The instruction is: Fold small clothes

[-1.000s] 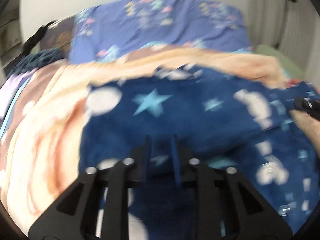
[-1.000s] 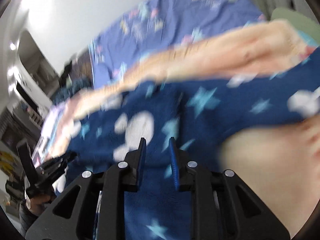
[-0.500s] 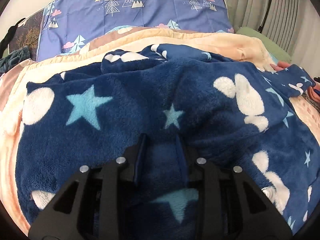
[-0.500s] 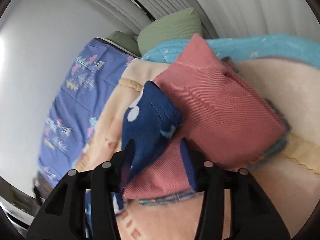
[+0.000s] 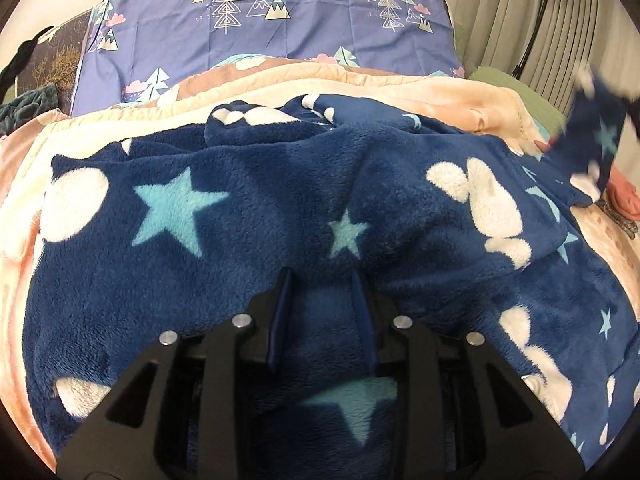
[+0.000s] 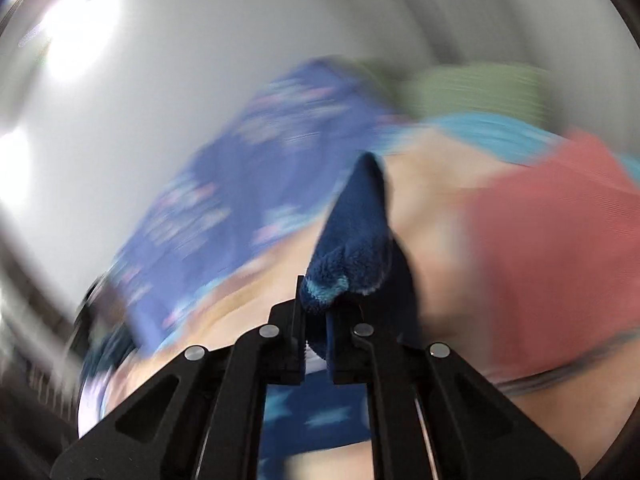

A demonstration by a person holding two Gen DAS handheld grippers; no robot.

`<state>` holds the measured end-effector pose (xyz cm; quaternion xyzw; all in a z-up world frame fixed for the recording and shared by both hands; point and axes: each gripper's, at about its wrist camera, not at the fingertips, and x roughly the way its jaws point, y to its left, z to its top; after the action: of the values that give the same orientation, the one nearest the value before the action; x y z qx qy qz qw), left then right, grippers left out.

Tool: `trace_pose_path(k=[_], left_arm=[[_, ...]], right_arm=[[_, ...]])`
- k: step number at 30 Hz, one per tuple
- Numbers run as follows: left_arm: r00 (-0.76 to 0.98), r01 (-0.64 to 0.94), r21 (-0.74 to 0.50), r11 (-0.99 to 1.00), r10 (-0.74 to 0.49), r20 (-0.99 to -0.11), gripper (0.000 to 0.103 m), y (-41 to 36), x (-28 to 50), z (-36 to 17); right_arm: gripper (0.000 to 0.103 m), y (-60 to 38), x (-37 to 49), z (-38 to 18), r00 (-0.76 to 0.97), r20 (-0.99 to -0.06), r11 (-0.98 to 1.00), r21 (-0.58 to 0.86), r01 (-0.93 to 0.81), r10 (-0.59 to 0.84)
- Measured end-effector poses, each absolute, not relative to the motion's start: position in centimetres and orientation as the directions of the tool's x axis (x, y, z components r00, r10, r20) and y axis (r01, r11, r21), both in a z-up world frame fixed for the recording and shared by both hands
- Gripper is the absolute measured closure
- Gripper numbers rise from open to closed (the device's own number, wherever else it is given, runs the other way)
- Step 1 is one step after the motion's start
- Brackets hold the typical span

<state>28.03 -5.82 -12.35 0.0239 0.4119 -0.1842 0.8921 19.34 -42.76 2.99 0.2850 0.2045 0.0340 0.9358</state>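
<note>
A: What is nearest to the left gripper (image 5: 322, 294)?

B: The navy fleece garment (image 5: 280, 200), directly under it. The fingers (image 5: 282, 300) stand apart with a mound of fleece between them; whether they press it, I cannot tell. The garment is spread on the peach blanket (image 5: 440, 98), and its long axis runs left to right across this view.

A: And the right gripper (image 6: 316, 336)?

B: Its jaws are clenched on a corner of the same garment (image 6: 352, 248), which stands up from between them. This view is blurred, so the background is not reliable.

A: Where does this corner lie from the left tool?

B: Far to the right and lifted off the bed; the left view shows it as a blurred navy flap (image 5: 596, 136), beside a pink garment (image 5: 624, 196).

A: So which hand is nearer to the fold?

B: In my judgement the right, which must carry the corner leftward along the long axis while the left anchors the body. Beyond are the purple pillow (image 5: 280, 20) and the curtain (image 5: 504, 12).
</note>
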Motion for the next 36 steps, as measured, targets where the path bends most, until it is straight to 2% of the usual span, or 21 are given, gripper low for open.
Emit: trace_pose_path(k=[4, 7, 9, 10, 11, 12, 13, 15, 16, 18, 22, 24, 26, 27, 28, 30, 32, 33, 34, 36], left_arm=[[0.591, 0.348, -0.150, 0.926, -0.341, -0.731, 0.071, -5.2, 28.0, -12.2], [0.585, 0.346, -0.218, 0.912, -0.392, -0.710, 0.071, -4.3, 27.9, -12.1], [0.580, 0.344, -0.296, 0.891, -0.449, -0.679, 0.071, -3.2, 27.9, -11.8], [0.580, 0.343, -0.337, 0.877, -0.480, -0.658, 0.070, -2.6, 27.8, -11.6], [0.582, 0.344, -0.390, 0.854, -0.520, -0.625, 0.066, -1.9, 27.6, -11.2], [0.581, 0.349, -0.427, 0.834, -0.550, -0.600, 0.054, -1.5, 27.5, -10.8], [0.579, 0.360, -0.465, 0.809, -0.584, -0.568, 0.047, -1.3, 27.3, -10.3], [0.557, 0.383, -0.536, 0.752, -0.652, -0.515, 0.043, -1.3, 27.3, -9.4], [0.544, 0.387, -0.564, 0.729, -0.675, -0.499, 0.034, -1.5, 27.3, -9.2], [0.530, 0.364, -0.595, 0.717, -0.685, -0.500, 0.024, -2.1, 27.7, -8.9], [0.502, 0.285, -0.631, 0.722, -0.673, -0.543, 0.022, -3.2, 28.8, -9.6], [0.484, 0.256, -0.649, 0.717, -0.676, -0.556, 0.022, -3.7, 29.4, -10.0], [0.485, 0.247, -0.635, 0.732, -0.661, -0.573, 0.025, -4.4, 29.5, -10.1], [0.479, 0.257, -0.631, 0.732, -0.663, -0.575, 0.043, -4.9, 29.7, -10.0], [0.471, 0.267, -0.633, 0.727, -0.671, -0.572, 0.068, -5.3, 29.9, -9.8], [0.489, 0.279, -0.620, 0.733, -0.664, -0.565, 0.082, -5.5, 30.1, -9.0], [0.535, 0.321, -0.583, 0.747, -0.651, -0.539, 0.084, -5.5, 29.8, -6.5], [0.553, 0.337, -0.570, 0.749, -0.648, -0.525, 0.084, -5.4, 29.6, -5.3], [0.574, 0.359, -0.553, 0.752, -0.645, -0.505, 0.084, -5.1, 29.4, -3.8], [0.621, 0.401, -0.500, 0.768, -0.629, -0.468, 0.084, -4.4, 28.5, -0.5]], right_arm=[[0.096, -30.2, 20.7, 2.8, 0.842, -0.336, 0.843, 0.487, -0.227, 0.421], [0.095, -22.5, 21.9, -0.9, 0.752, -0.460, 0.869, 0.386, -0.310, 0.472], [0.095, -19.7, 22.8, -5.2, 0.657, -0.577, 0.870, 0.392, -0.298, 0.485], [0.094, -19.3, 22.8, -6.5, 0.633, -0.601, 0.869, 0.401, -0.291, 0.489], [0.094, -18.9, 22.6, -7.8, 0.613, -0.616, 0.865, 0.411, -0.287, 0.495], [0.094, -18.8, 22.4, -8.5, 0.606, -0.621, 0.865, 0.409, -0.290, 0.497], [0.093, -18.5, 21.8, -9.0, 0.603, -0.622, 0.865, 0.403, -0.299, 0.499], [0.091, -18.4, 21.7, -9.1, 0.611, -0.617, 0.868, 0.374, -0.326, 0.496], [0.090, -18.3, 21.4, -8.9, 0.614, -0.616, 0.869, 0.361, -0.338, 0.494], [0.086, -18.0, 20.6, -8.8, 0.616, -0.611, 0.868, 0.342, -0.359, 0.496], [0.072, -18.3, 20.0, -8.9, 0.617, -0.608, 0.864, 0.305, -0.400, 0.500], [0.071, -19.2, 19.3, -8.7, 0.618, -0.596, 0.858, 0.319, -0.404, 0.513], [0.071, -20.9, 18.6, -8.4, 0.623, -0.568, 0.843, 0.367, -0.393, 0.538], [0.071, -22.0, 18.3, -8.5, 0.635, -0.555, 0.842, 0.392, -0.370, 0.537], [0.071, -23.2, 18.3, -8.7, 0.649, -0.548, 0.845, 0.415, -0.336, 0.527], [0.070, -26.6, 18.7, -10.0, 0.681, -0.560, 0.852, 0.489, -0.188, 0.471], [0.071, -29.7, 19.2, -11.7, 0.699, -0.574, 0.823, 0.566, -0.037, 0.426], [0.073, -30.9, 19.4, -12.5, 0.696, -0.561, 0.786, 0.618, -0.008, 0.448], [0.080, -31.7, 19.7, -13.3, 0.687, -0.550, 0.749, 0.662, 0.013, 0.475], [0.084, -31.7, 19.8, -13.6, 0.683, -0.560, 0.751, 0.660, 0.023, 0.470]])
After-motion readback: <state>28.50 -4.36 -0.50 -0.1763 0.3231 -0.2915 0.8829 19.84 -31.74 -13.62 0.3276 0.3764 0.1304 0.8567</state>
